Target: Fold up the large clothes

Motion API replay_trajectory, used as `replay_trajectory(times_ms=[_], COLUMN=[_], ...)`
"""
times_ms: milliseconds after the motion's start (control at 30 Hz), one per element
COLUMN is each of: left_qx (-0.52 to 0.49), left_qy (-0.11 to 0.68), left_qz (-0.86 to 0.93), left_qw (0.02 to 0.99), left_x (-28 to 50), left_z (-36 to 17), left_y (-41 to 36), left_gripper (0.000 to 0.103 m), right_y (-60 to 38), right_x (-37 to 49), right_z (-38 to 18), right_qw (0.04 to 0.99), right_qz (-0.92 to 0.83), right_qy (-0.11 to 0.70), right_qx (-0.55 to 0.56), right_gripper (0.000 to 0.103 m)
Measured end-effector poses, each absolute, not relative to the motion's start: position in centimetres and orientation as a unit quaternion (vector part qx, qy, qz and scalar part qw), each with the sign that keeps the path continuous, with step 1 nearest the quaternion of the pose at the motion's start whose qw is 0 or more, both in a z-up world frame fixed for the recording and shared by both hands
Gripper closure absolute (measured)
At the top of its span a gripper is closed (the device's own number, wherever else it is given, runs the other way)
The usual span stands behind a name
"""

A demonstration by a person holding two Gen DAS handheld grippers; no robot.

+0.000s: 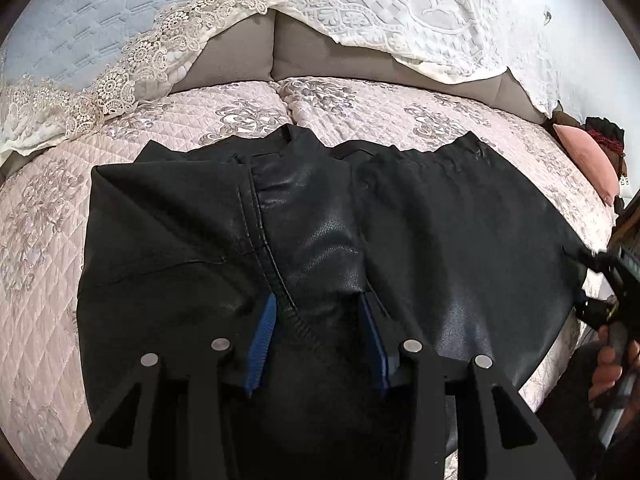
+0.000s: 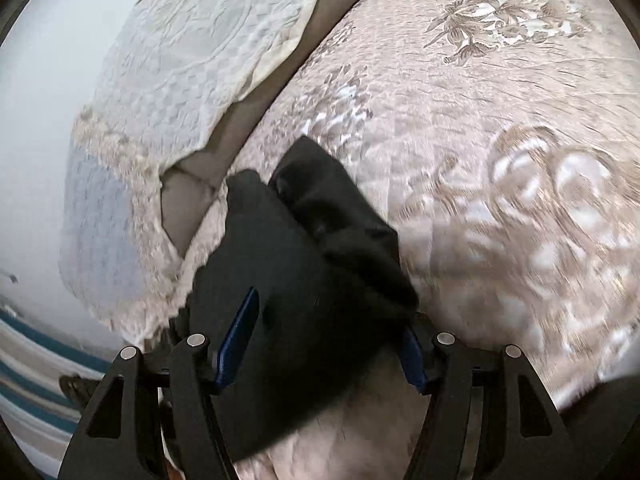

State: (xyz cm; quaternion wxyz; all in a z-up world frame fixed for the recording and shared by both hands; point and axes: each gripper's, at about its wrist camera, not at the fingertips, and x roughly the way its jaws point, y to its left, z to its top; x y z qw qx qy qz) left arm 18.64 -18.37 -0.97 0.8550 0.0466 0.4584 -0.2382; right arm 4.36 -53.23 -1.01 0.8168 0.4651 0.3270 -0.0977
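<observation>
Two grippers were on the same black leather-look jacket [image 1: 320, 216], which lay spread across the pale pink quilted bedspread with a grey floral pattern [image 1: 44, 216]. From my left wrist view, my left gripper [image 1: 320, 344] had its blue-padded fingers [image 1: 260, 348] spread wide, with the near edge of the jacket bunched up between them; I could not tell whether the pads were actually pinching the fabric or only straddling it. At the right edge of that view I could see my right gripper [image 1: 600, 284], with a bare hand [image 1: 610, 364] on its handle, up against the jacket's far right corner. From my right wrist view, the right gripper [image 2: 320, 344] also stood with its blue pads well apart, and a dark fold of the jacket [image 2: 304, 272] ran up between them and away over the bedspread; that picture was blurred, so I could not tell whether it gripped the cloth. Beyond the jacket, a white lace-edged coverlet [image 1: 400, 12] draped over grey cushions [image 1: 304, 52] at the back. A pink pillow [image 1: 588, 160] sat at the far right.
</observation>
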Motion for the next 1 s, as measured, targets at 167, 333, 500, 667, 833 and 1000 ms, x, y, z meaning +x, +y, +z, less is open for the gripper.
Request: replay_trajectory(times_ms=[167,333,500,667,833,1000], left_qx=[0.041,0.045,0.045,-0.01,-0.071,-0.111], left_qy=[0.458,0.457,0.455,0.465,0.431,0.432], left_qz=[-0.238,-0.237,-0.238,-0.264,-0.245,-0.183], left_qw=[0.856,0.856,0.857,0.845,0.866,0.876], left_x=[18.6,18.6,18.8,19.1,18.1,18.0], left_z=[-1.1,-1.2,-1.2,0.3,3.1,2.5], left_y=[-18.3,-18.5,-18.6,-16.2,-10.2,-3.3], left_gripper=[0.06,0.059,0.059,0.058,0.058,0.058], right_y=[-53.0,-50.9,-46.6,-40.7,-34.3,-27.3], right_x=[5.7,6.1,7.3,9.1,11.2,13.1], right_z=[-1.2,3.8,8.7,11.7,12.4,10.2], right_qw=[0.811,0.845,0.867,0.876,0.876,0.861], right_qz=[-0.079,-0.018,0.054,0.128,0.181,0.23], right_qy=[0.345,0.313,0.293,0.296,0.319,0.366], right_qx=[0.465,0.434,0.399,0.359,0.314,0.268], right_gripper=[0.073,0.083,0.084,0.084,0.084,0.084])
